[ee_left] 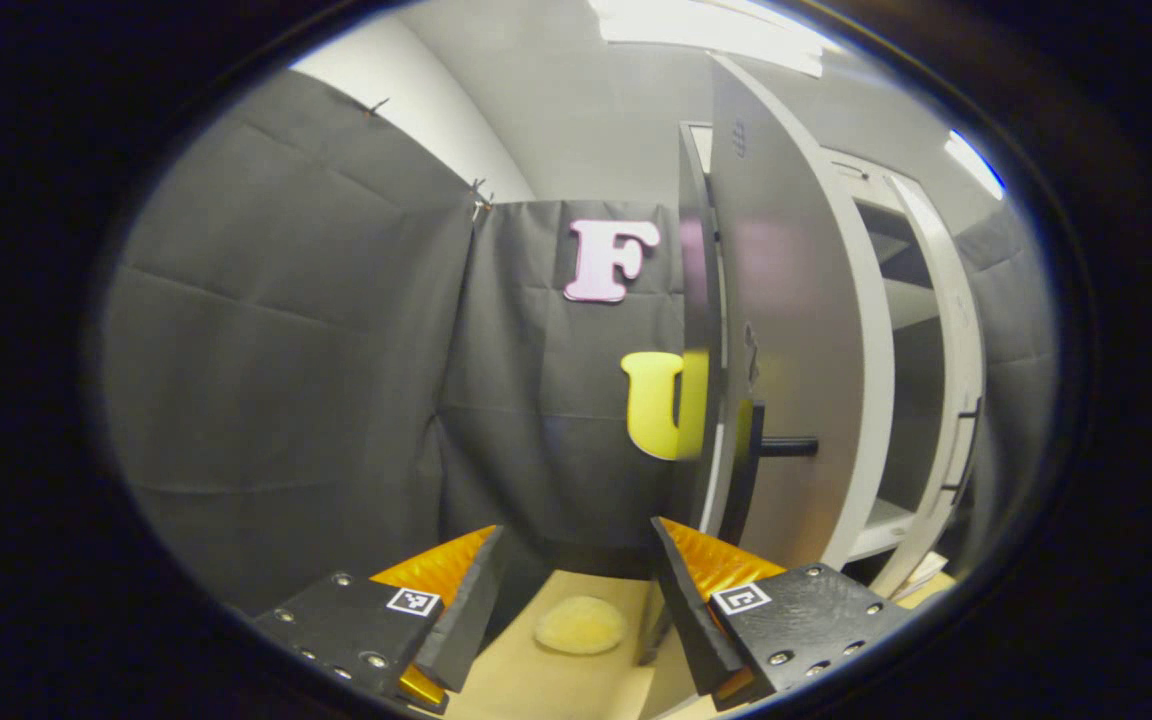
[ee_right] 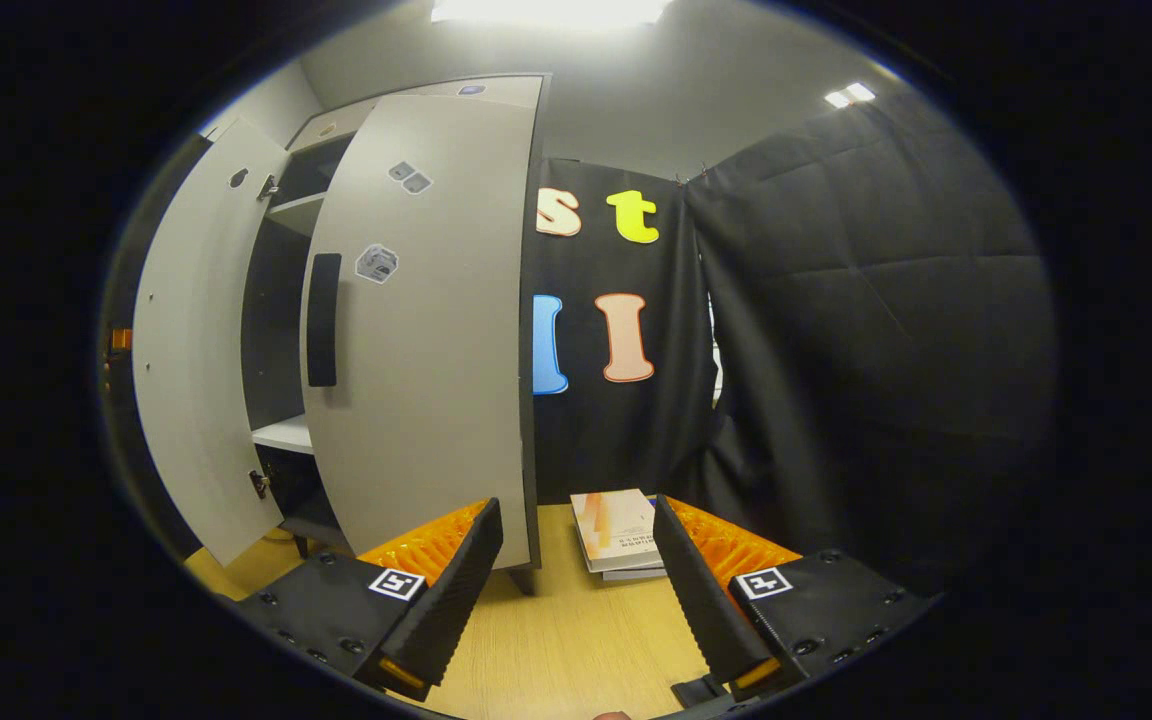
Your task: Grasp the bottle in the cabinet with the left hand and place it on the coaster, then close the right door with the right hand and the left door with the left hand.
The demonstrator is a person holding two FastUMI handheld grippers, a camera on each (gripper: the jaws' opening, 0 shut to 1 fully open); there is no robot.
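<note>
Pale and round, the coaster (ee_left: 581, 624) lies flat on the wooden table (ee_left: 536, 690) in the left gripper view, between the spread fingers of the left gripper (ee_left: 576, 590), with nothing on it. I cannot make out the bottle on any shelf visible past the doors. Just right of the coaster stands the cabinet (ee_left: 896, 330), its left door (ee_left: 786, 350) swung open toward the camera, edge-on, with a dark handle (ee_left: 771, 447) sticking out; white shelves show behind it.

The right gripper view has the right gripper (ee_right: 576, 570) with its fingers apart and holding nothing, hovering over the table. The right door (ee_right: 426, 330) stands open ahead of it, a dark handle (ee_right: 323, 318) on its face, the other door open farther left. A small stack of books (ee_right: 616, 535) lies on the table near the black cloth wall (ee_right: 836, 330).
</note>
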